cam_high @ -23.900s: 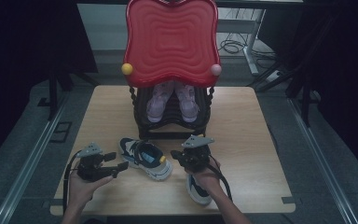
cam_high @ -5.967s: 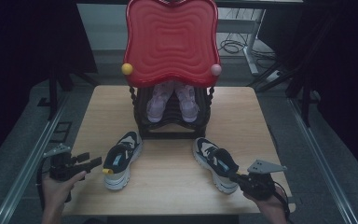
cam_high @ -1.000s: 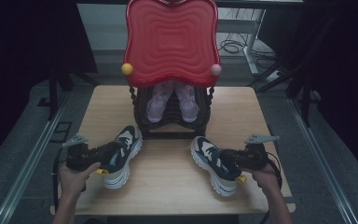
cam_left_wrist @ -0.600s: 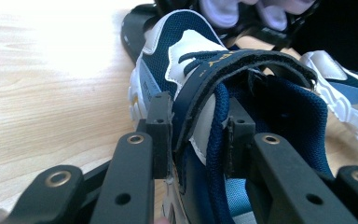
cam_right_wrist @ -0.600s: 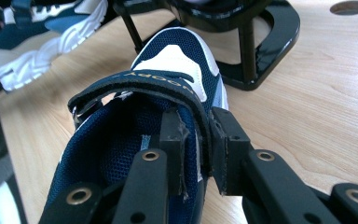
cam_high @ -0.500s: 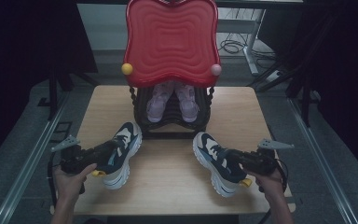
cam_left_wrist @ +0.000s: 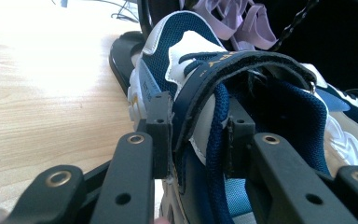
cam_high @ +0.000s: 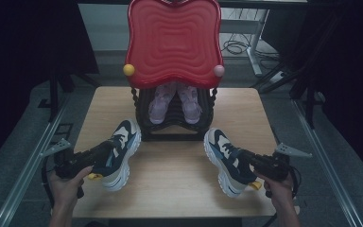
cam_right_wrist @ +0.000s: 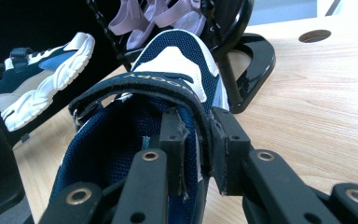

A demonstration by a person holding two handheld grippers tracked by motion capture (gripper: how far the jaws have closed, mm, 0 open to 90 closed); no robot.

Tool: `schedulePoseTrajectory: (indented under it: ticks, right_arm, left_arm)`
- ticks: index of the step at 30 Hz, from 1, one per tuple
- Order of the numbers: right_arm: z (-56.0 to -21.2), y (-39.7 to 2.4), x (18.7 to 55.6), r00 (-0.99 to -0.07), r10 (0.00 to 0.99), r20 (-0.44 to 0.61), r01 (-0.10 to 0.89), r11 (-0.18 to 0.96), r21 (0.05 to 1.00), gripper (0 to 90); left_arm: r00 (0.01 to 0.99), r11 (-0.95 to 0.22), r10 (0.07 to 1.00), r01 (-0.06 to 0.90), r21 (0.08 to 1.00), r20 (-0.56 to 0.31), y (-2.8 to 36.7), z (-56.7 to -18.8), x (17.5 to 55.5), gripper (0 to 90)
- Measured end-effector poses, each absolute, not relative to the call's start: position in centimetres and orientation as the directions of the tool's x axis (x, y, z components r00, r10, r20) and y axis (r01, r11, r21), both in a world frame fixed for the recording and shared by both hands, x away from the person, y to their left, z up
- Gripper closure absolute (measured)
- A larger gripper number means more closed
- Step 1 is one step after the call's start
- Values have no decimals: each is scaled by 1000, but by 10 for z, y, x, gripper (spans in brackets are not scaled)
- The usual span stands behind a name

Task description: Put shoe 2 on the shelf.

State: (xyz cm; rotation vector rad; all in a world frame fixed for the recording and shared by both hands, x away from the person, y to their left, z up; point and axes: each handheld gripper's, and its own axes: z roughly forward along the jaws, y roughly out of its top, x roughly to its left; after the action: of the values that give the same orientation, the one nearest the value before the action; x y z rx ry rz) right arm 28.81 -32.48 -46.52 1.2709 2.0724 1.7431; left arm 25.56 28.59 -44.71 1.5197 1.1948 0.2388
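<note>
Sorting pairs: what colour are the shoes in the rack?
Pale lilac shoes in the black rack; high view shows them best.

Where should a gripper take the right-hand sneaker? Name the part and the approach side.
Grip the side wall of the collar beside the strap, coming from the heel end. The right-hand sneaker points its toe at the rack, so its opening faces the person; the right gripper already pinches that wall, one jaw inside.

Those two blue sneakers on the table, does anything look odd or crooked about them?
Slightly. The left sneaker and right sneaker splay apart, toes angled toward the black rack. Each is pinched at its collar by a gripper, left, right. Nothing looks damaged.
</note>
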Motion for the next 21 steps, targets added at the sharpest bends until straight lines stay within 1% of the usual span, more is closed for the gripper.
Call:
schedulePoseTrajectory:
  ticks: [9,21]
  right_arm:
    - [-464,-335,286,-596,688,415,480,-110,870,757]
    - [-453,-334,289,-586,691,424,450,-157,879,758]
  left_arm:
    - [462,168,767,524,835,-444,290,-444,254,699]
    - [462,184,764,512,839,-450,291,-438,258,700]
